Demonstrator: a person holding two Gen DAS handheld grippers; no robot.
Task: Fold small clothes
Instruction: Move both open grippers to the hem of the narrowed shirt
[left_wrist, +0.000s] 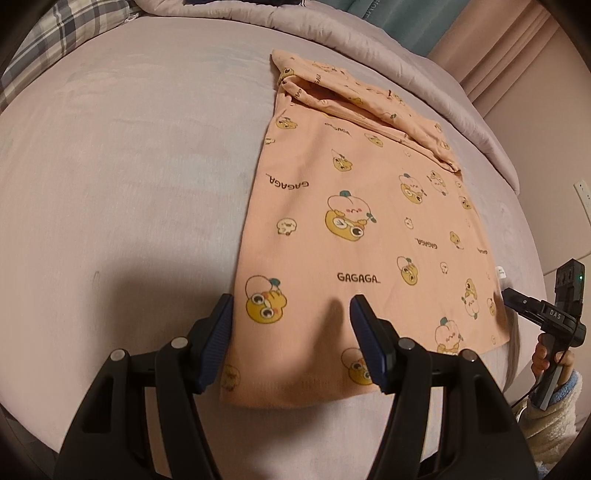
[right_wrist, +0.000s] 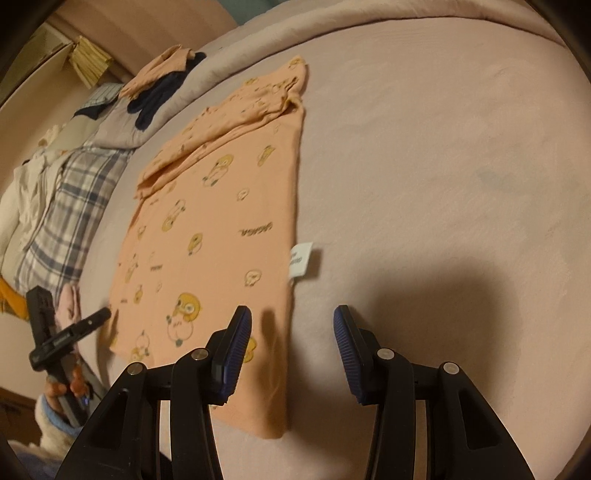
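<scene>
1. Two grippers are ours here, one in each hand, and both hang over the near end of a peach garment (left_wrist: 354, 229) that lies flat on the pale pink bedsheet (left_wrist: 129, 166).
2. Our left gripper (left_wrist: 291, 317) has its jaws spread, with nothing pinched between them; the garment's near left corner lies under the gap, and we cannot tell whether the tips touch the cloth.
3. Our right gripper (right_wrist: 291, 328) also stands apart at the fingers, with no cloth caught: its left finger (right_wrist: 236, 347) is over the garment's right edge, its right finger over bare sheet.
4. The garment is printed with yellow cartoon creatures and the word GAGAGA, and its far part is folded over into a bunched band (left_wrist: 369, 107) across the top.
5. A white label (right_wrist: 301, 258) sticks out from the garment's right edge onto the sheet.
6. In the left wrist view we see our right hand (left_wrist: 546, 365), in a fluffy sleeve, gripping its tool's handle just beside the garment's right corner.
7. Beyond the garment, at the bed's far side, lie a plaid cloth (right_wrist: 62, 206) and a small heap of dark and peach clothes (right_wrist: 159, 81).
</scene>
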